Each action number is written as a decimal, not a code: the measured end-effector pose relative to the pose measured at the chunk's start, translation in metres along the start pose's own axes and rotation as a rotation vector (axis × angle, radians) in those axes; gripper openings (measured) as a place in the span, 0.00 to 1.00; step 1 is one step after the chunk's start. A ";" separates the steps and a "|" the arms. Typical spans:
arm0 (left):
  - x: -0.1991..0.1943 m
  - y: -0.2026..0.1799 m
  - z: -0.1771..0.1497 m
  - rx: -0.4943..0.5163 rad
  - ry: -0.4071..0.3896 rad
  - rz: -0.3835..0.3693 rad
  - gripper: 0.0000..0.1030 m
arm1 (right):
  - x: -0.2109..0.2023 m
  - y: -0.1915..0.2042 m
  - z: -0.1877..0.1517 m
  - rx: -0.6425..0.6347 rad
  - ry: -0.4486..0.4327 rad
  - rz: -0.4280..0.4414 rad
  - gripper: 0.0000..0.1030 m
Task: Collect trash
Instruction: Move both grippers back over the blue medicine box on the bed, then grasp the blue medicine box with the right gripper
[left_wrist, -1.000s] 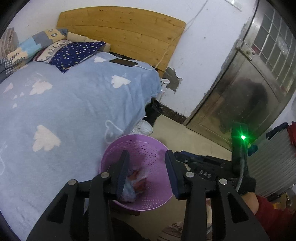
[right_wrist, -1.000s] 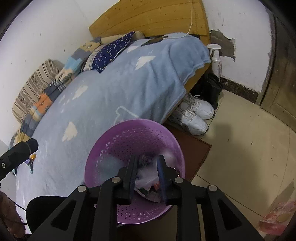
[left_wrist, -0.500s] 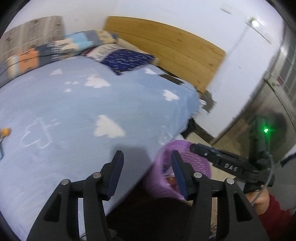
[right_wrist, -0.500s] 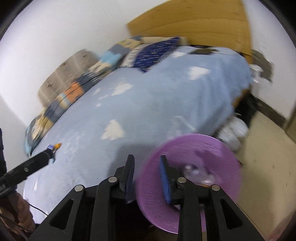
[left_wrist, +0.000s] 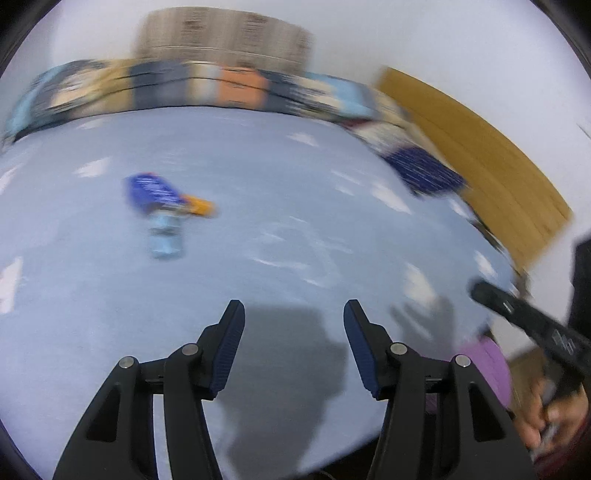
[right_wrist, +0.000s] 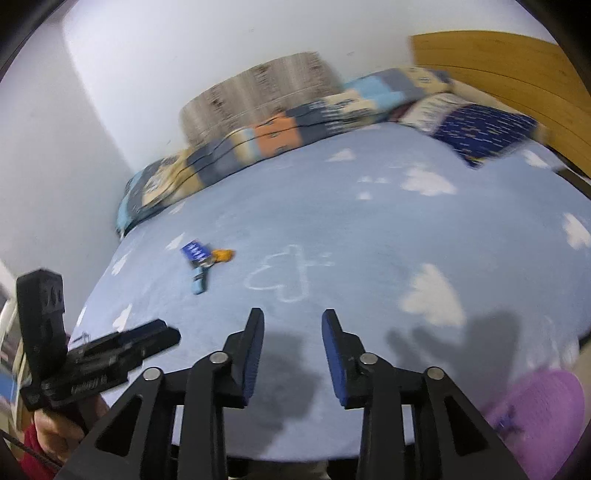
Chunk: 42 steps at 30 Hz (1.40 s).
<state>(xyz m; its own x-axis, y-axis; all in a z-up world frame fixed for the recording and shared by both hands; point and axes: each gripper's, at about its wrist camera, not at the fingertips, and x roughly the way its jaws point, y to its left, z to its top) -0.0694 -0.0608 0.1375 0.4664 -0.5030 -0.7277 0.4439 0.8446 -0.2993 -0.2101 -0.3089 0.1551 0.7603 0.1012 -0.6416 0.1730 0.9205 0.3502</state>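
Observation:
A small heap of trash lies on the light blue bedspread: a dark blue wrapper (right_wrist: 194, 251), an orange wrapper (right_wrist: 222, 255) and a pale blue packet (right_wrist: 198, 283). The heap shows blurred in the left wrist view (left_wrist: 164, 206). My left gripper (left_wrist: 293, 321) is open and empty above the bed, short of the heap. My right gripper (right_wrist: 292, 326) is open and empty, the heap ahead to its left. The purple perforated basket (right_wrist: 543, 402) sits low at the bed's edge, also in the left wrist view (left_wrist: 487, 363).
The bedspread (right_wrist: 369, 236) has white cloud prints. Patchwork pillows (right_wrist: 280, 136) and a striped cushion (right_wrist: 258, 92) line the far wall. A navy pillow (right_wrist: 480, 129) lies by the wooden headboard (right_wrist: 517, 74). The left gripper shows in the right wrist view (right_wrist: 110, 354).
Both grippers have swung left and up from the purple basket to face the bed. The right gripper's jaws have opened wider. The trash heap has come into view.

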 end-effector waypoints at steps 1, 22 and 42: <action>0.003 0.013 0.006 -0.024 -0.003 0.030 0.53 | 0.012 0.010 0.004 -0.012 0.008 0.010 0.34; 0.155 0.111 0.055 -0.164 0.144 0.235 0.25 | 0.082 0.015 0.005 0.011 0.099 0.057 0.34; -0.019 0.123 0.020 -0.209 -0.110 0.228 0.25 | 0.179 0.107 0.052 -0.234 0.254 0.223 0.34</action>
<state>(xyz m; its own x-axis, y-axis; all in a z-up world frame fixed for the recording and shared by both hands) -0.0082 0.0493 0.1271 0.6205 -0.3041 -0.7228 0.1576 0.9513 -0.2650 -0.0230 -0.2125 0.1134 0.5788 0.3712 -0.7261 -0.1482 0.9235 0.3539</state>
